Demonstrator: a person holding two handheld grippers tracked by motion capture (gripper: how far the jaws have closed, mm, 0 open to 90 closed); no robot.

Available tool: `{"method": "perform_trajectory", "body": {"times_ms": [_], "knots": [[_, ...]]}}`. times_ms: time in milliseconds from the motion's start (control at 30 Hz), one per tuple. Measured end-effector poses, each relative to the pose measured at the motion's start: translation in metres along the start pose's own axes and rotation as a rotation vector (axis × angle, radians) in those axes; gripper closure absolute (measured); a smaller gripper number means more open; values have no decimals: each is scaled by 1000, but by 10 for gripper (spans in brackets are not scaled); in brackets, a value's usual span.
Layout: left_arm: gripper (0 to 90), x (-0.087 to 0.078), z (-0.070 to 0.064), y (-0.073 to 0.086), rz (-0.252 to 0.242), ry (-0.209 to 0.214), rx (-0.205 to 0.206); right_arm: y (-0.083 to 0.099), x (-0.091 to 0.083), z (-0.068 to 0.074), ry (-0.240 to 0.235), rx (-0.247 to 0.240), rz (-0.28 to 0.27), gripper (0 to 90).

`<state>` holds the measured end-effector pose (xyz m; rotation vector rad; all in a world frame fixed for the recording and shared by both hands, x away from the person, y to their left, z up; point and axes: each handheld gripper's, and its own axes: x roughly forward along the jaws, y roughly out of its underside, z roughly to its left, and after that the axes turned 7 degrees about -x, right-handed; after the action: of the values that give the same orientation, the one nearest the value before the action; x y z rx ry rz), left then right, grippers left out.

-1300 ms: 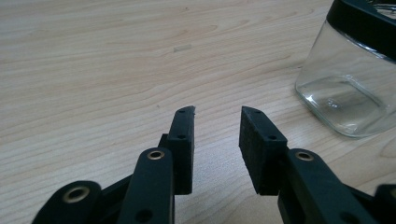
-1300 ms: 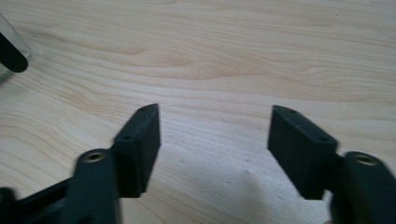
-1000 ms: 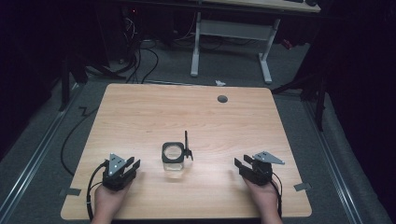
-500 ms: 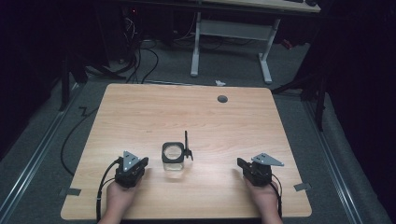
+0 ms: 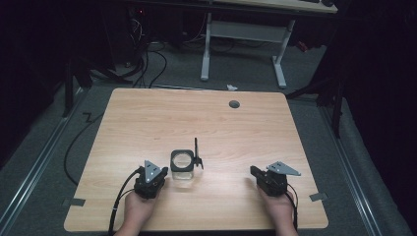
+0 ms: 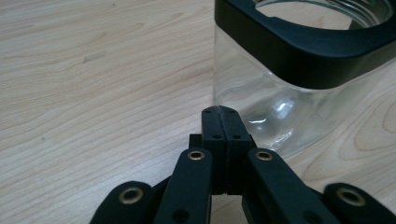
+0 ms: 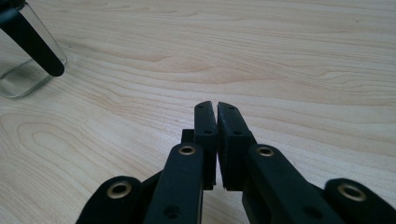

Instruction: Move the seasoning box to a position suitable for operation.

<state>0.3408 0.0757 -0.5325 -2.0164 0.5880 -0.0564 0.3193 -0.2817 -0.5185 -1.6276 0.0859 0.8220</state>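
Left hand-held gripper moved right, now just beside glass jar; both grippers' jaws together, right on table.

Pale matt wood-grain table; clear glossy glass jar with matt black plastic rim; matt black grippers, brass-coloured rivets.

This looks like a lab or test room set up for recording, not a home. A plain wood-grain table with a round cable port near its far edge stands on grey carpet, with strips of tape stuck to the floor just off its near corners. Beyond the far edge, loose black cables trail across the floor beside the white legs of a second desk, and dark drapes close off the sides.
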Motion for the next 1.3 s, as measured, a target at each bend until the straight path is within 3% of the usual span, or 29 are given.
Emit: {"method": "perform_trajectory", "body": {"times_ms": [267,500,567,733,900,1067,1300], "knots": [[900,-5,-13,6,27,29,19,1,1,1,-7,5,5,869],[900,-3,-50,25,88,128,26,1,2,0,-9,8,6,867],[900,-3,-56,27,80,141,31,1,1,-1,-8,5,2,868],[900,4,-38,13,32,81,8,1,-2,-2,-7,10,-6,873],[900,23,-19,-1,3,22,-12,2,-2,0,-11,-8,-6,896],[900,39,-20,-4,9,28,-25,1,-1,1,-14,-11,-7,900],[900,39,-27,1,32,51,-22,2,-2,-2,-20,-7,-10,900]]}}
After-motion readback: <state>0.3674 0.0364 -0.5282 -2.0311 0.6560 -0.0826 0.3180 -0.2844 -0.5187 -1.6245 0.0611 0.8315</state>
